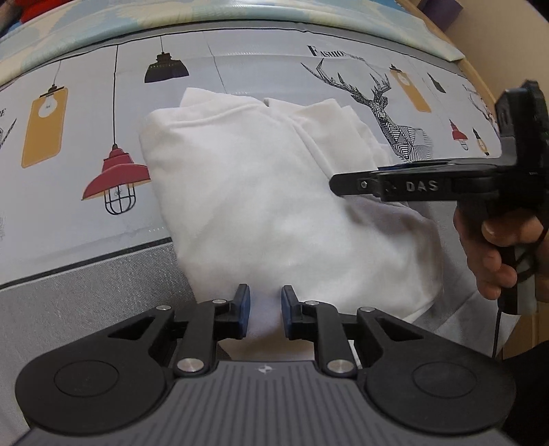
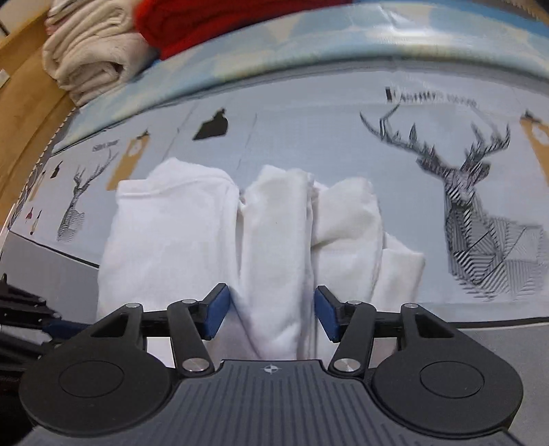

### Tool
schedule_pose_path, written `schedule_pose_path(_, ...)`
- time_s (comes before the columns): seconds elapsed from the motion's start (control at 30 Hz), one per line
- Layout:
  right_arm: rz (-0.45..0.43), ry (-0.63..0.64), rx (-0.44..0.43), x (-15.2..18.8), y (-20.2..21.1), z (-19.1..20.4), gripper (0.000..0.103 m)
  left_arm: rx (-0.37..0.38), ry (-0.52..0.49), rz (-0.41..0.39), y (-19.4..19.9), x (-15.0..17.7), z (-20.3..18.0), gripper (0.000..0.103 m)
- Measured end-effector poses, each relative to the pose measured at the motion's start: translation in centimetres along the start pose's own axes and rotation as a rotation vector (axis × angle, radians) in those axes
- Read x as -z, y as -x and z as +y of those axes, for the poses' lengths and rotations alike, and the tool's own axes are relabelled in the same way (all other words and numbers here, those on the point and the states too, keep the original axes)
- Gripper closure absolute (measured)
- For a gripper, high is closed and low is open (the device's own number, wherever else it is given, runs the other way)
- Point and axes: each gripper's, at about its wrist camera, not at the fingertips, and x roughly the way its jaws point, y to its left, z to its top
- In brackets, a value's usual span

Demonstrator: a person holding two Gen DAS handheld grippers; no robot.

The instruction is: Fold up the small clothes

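A white garment lies partly folded on a printed tablecloth. My left gripper is at its near edge, jaws narrowly apart with white cloth between the blue pads. My right gripper is open over the garment, a raised fold of cloth between its wide-apart pads. The right gripper also shows in the left wrist view, side-on above the garment's right part, held by a hand.
The tablecloth shows lamp prints and deer prints. Folded beige cloth and a red item lie at the back left. A wooden edge runs along the left. Grey surface lies near me.
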Motion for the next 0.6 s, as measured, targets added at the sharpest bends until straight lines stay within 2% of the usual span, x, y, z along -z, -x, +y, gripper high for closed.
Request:
schedule_pose_path(0.03, 0.006, -0.015, -0.007, -0.1, -0.2, 0.0, 0.068, -0.005, -0.002, -0.001, 0.1, -0.1, 0.1, 0.082)
schedule_pose_path(0.1, 0.009, -0.014, -0.025, -0.3, -0.3, 0.6, 0.084, -0.012, -0.002, -0.003, 0.3, -0.2, 0.5, 0.082)
schedule_pose_path(0.13, 0.003, 0.005, -0.027, -0.3, -0.1, 1.1, 0.086, -0.016, -0.002, -0.005, 0.5, -0.2, 0.7, 0.082)
schedule_pose_path(0.23, -0.028, 0.041, -0.042, -0.5, 1.6, 2.4, 0.088, -0.025, -0.004, -0.019, 1.2, -0.3, 1.1, 0.082)
schedule_pose_path(0.4, -0.12, -0.006, -0.036, -1.1, 8.1, 3.2, 0.088, -0.01, -0.008, -0.055, 2.5, -0.5, 0.8, 0.082)
schedule_pose_path(0.47, -0.165, -0.002, 0.016, -1.0, 9.7, 2.4, 0.088, -0.012, -0.017, -0.056, 2.4, -0.5, 0.4, 0.082)
schedule_pose_path(0.5, -0.166, -0.027, 0.069, -0.9, 9.4, 1.3, 0.087, -0.013, -0.023, -0.054, 2.3, -0.6, 0.2, 0.082)
schedule_pose_path(0.6, -0.056, -0.074, 0.22, 0.1, 5.7, -1.7, 0.084, -0.013, -0.03, -0.051, 2.1, -0.6, -0.5, 0.082)
